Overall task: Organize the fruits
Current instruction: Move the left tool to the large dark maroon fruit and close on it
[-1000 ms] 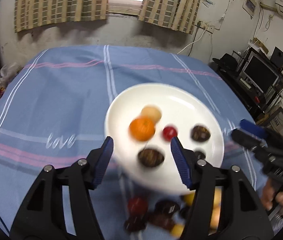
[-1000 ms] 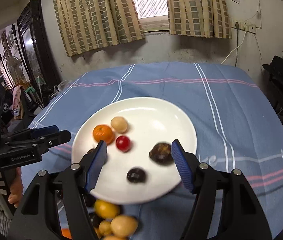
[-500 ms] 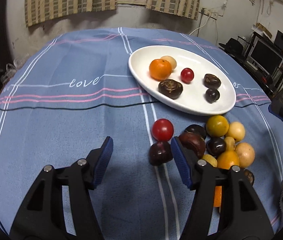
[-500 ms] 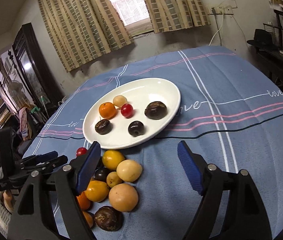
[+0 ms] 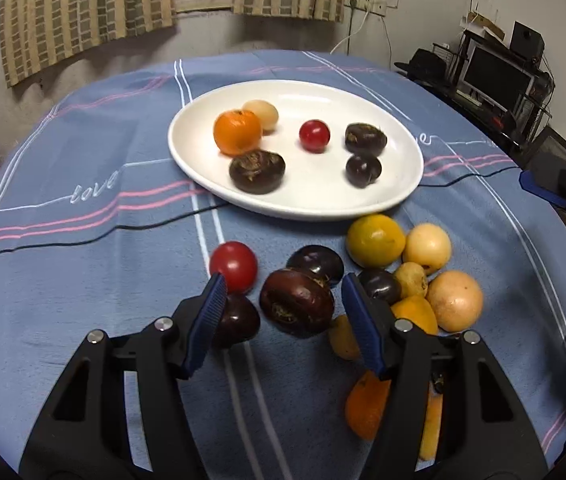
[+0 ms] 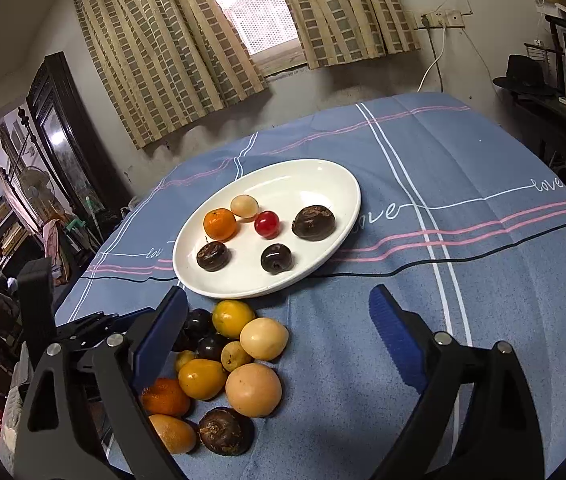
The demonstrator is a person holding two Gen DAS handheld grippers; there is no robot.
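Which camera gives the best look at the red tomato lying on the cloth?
The left wrist view: the tomato lies in plain sight beside the left gripper's fingertip. In the right wrist view the right gripper's finger hides it.

Left hand-held gripper [image 5: 283,312] hides orange fruit [image 5: 367,406] partly.

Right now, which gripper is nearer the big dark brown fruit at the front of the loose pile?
Left. The left gripper straddles the dark brown fruit, pads not touching. The right gripper, jaws opening, hovers off to the pile's other side.
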